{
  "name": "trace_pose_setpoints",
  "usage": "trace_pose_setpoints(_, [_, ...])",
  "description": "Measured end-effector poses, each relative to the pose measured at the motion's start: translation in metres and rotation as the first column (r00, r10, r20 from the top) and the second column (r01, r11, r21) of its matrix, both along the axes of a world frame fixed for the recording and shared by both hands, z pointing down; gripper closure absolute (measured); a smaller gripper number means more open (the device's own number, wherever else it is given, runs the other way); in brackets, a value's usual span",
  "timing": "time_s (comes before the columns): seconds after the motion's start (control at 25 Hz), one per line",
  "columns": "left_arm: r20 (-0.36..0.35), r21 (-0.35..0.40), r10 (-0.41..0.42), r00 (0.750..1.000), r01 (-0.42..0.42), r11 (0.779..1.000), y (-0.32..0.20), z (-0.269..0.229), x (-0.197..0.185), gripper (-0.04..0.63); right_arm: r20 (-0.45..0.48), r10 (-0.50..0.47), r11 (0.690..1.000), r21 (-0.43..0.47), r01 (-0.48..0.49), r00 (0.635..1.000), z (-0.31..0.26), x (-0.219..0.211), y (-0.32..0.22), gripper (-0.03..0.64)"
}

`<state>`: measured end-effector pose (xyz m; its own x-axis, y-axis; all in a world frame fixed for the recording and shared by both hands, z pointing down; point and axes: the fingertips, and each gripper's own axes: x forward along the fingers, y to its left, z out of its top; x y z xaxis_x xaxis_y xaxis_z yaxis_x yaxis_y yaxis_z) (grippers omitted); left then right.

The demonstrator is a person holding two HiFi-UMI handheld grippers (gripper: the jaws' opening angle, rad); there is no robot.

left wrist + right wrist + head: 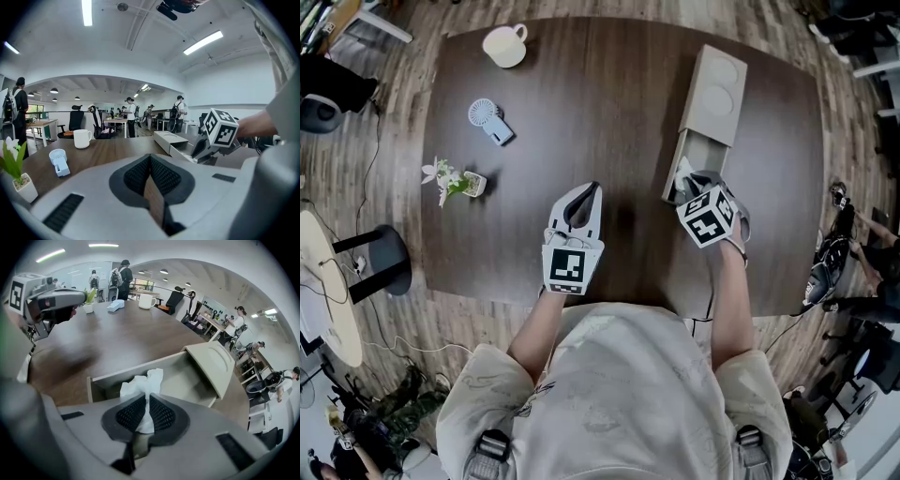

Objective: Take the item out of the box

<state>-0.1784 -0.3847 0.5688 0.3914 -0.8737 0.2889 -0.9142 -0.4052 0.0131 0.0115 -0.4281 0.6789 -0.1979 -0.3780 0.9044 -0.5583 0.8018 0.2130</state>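
Observation:
A beige box (712, 94) lies on the dark wooden table (609, 103), its inner tray (673, 169) slid out toward me. In the tray's near end sits a crumpled white tissue-like item (143, 380). My right gripper (146, 401) is over that end and shut on the white item, which sticks up between the black pads. In the head view the right gripper (692, 182) partly hides the item. My left gripper (592, 189) rests over the table's middle, to the left of the box, shut with nothing in it. The left gripper view shows its tips (150, 158) meeting.
A white mug (504, 45) stands at the far left of the table. A small light-blue fan (490, 121) and a little potted plant (455, 181) lie nearer on the left. Chairs, cables and people surround the table.

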Motion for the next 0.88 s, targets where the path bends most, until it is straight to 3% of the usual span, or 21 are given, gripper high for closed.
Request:
trace_pose_setpoints(0.44, [-0.004,0.021,0.004,1.0,-0.004,1.0,0.005,-0.009,0.002,0.594,0.031,0.038,0.999,0.022,-0.038,0.999,-0.003,0.002,0.001,0.597])
trace_pose_setpoints(0.88, [0.006,0.075,0.025,1.0,-0.025,0.997,0.011,-0.034,0.006,0.594,0.103,0.114,0.98,0.154,-0.129,0.988,-0.045,0.004,0.003,0.604])
